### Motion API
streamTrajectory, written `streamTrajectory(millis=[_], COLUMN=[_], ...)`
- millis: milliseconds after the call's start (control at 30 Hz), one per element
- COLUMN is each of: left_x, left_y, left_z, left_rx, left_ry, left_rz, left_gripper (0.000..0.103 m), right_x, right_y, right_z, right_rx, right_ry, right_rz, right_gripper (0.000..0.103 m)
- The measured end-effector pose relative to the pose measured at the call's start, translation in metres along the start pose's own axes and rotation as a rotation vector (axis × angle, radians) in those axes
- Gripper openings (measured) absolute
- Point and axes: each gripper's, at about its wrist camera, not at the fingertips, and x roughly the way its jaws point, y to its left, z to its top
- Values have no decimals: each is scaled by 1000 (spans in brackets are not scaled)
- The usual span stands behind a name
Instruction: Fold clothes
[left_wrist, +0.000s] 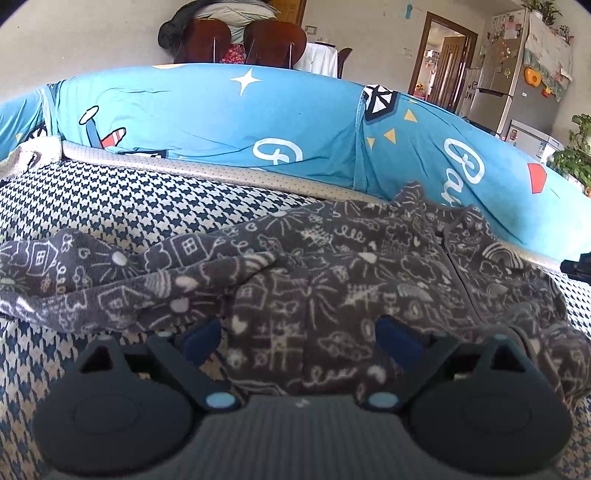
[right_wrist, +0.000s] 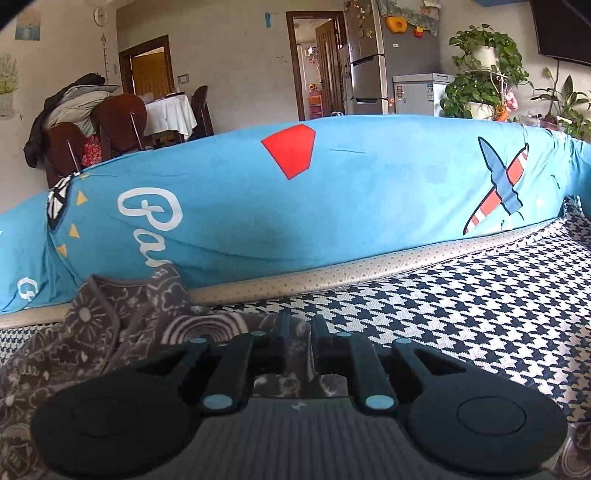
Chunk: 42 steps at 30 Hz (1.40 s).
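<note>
A grey fleece garment printed with white doodles lies crumpled on the houndstooth seat cover. My left gripper stands open, its blue pads wide apart on either side of a bunched part of the cloth. In the right wrist view the same garment lies to the left and under the tool. My right gripper has its black fingers drawn close together, shut on a thin fold of the grey garment that shows between them.
A blue sofa back cover with plane and letter prints rises just behind the seat, with a beige dotted trim along its base. Bare houndstooth seat stretches to the right. Chairs, a fridge and plants stand beyond.
</note>
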Motion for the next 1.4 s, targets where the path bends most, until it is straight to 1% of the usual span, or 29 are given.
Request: streamTrajectory(millis=[67,133,267,333,433,467,633,733,767,833,867,933,1067,1133,1167,1267,1300,1400], left_x=[0,0,-5,-7,-9,-10,-11,-11,-11,-11,-11,-12,-16,-20,-22,-27,-28,-31], left_y=[-1,-3,-7,-8,-10,-10,-10,-8,-7,-5,-4,-1,5,5,6,5,5,3], left_z=[-1,-1,-4,-4,-5,-5,-8,-9,-9,-8,-8,-7,-6,-6,-7,-8,-9,-11], left_rx=[7,17,44,51,61,64,85,85,83,80,77,72,59,67,71,84,88,99], left_ry=[-3,-7,-27,-33,-32,-33,-39,-37,-36,-36,-35,-35,-37,-41,-42,-45,-45,-47], left_rz=[-1,-3,-16,-43,-65,-67,-71,-71,-70,-65,-60,-49,-56,-64,-68,-79,-82,-93], left_gripper=[93,87,79,68,58,57,45,43,43,43,44,47,54,59,60,64,68,71], right_x=[-15,-30,-59,-72,-92,-98,-121,-132,-136,-143,-146,-151,-154,-152,-150,-145,-143,-138], right_y=[2,4,5,7,10,11,24,32,35,42,46,55,79,90,94,104,107,114], right_z=[-4,-9,-22,-30,-43,-47,-68,-80,-84,-92,-96,-105,-123,-131,-135,-144,-147,-152], right_rx=[-7,-14,-7,-10,-22,-28,-75,-102,-112,-135,-150,-196,-324,-385,-411,-459,-476,-524], right_ry=[1,7,16,20,25,27,46,56,60,70,76,84,101,104,104,96,89,66], right_rz=[21,37,66,81,102,111,162,195,209,241,256,282,306,305,302,288,283,267], right_gripper=[20,21,21,24,29,29,30,32,34,40,42,49,54,55,56,63,65,65])
